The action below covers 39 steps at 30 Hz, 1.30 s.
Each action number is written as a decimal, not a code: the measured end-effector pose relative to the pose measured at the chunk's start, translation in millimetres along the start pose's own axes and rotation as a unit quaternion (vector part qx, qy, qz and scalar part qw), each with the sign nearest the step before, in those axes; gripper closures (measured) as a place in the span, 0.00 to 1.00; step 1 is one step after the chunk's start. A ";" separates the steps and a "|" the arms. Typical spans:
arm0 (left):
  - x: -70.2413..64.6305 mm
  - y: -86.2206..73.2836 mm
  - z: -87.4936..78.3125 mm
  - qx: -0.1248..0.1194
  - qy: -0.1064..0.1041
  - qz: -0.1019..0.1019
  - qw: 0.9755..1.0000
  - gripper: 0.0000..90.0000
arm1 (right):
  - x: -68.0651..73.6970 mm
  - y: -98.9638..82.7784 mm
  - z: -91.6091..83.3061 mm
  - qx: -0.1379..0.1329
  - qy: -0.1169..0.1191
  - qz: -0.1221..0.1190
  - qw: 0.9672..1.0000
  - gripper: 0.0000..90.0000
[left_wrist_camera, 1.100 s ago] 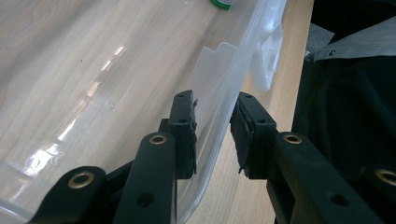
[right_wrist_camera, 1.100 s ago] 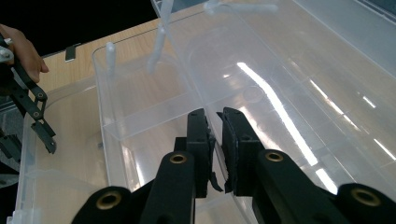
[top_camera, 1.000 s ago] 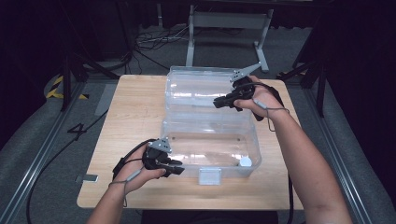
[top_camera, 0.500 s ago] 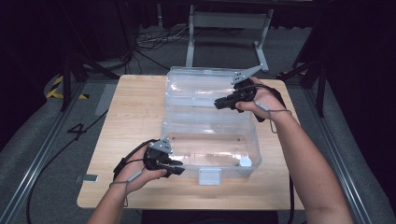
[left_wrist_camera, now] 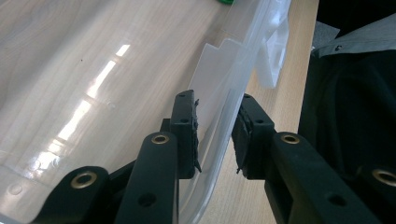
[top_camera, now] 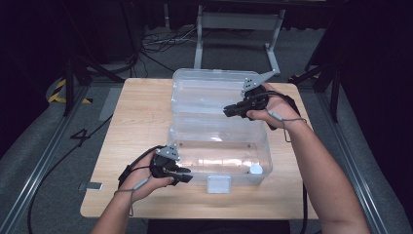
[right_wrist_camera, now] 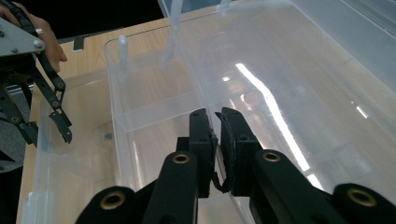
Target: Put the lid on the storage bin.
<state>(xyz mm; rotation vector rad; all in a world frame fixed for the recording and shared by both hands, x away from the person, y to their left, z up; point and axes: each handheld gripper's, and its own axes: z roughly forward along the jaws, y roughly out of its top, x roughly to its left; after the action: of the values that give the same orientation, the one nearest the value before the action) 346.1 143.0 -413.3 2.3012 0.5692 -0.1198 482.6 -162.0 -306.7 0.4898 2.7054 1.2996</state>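
Note:
A clear plastic box (top_camera: 219,146) stands on the wooden table (top_camera: 141,122), its hinged lid (top_camera: 204,92) swung open toward the far side. My left gripper (top_camera: 187,176) sits at the box's near left corner. In the left gripper view its jaws (left_wrist_camera: 215,135) straddle the front rim (left_wrist_camera: 219,121), pads against the plastic. My right gripper (top_camera: 228,111) is over the lid's right part. Its jaws (right_wrist_camera: 217,126) are nearly together, pinching the lid's thin edge (right_wrist_camera: 187,60). The left gripper (right_wrist_camera: 60,121) also appears at the left of the right gripper view.
A small white round thing (top_camera: 255,169) lies in the box's near right corner. A white latch (top_camera: 218,184) hangs on the front wall. A bit of something green (left_wrist_camera: 226,1) sits at the top of the left gripper view. Dark floor, rails and cables surround the table.
My right gripper has shifted slightly toward the near side along with the lid's edge. The left gripper and the box have stayed where they were.

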 end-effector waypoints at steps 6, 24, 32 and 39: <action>0.0 -0.1 0.0 0.000 0.000 0.000 1.000 0.80 | 6.1 -0.1 -2.6 0.001 0.003 -0.007 1.000 0.94; 0.1 -0.1 0.0 0.000 0.000 0.000 1.000 0.80 | 22.7 -2.4 -9.1 0.003 0.016 -0.023 1.000 0.95; 0.0 -0.2 0.0 -0.001 0.000 -0.001 1.000 0.80 | 27.5 -4.6 -11.4 0.003 0.017 -0.029 0.999 0.95; 0.2 -0.3 0.0 -0.002 0.000 0.000 1.000 0.80 | 32.4 -6.4 -13.0 0.004 0.019 -0.031 0.999 0.95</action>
<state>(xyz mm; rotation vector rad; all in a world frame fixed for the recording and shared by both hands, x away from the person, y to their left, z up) 346.1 143.2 -413.5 2.2981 0.5694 -0.1188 447.5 -164.8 -301.9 0.3828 2.7338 1.2972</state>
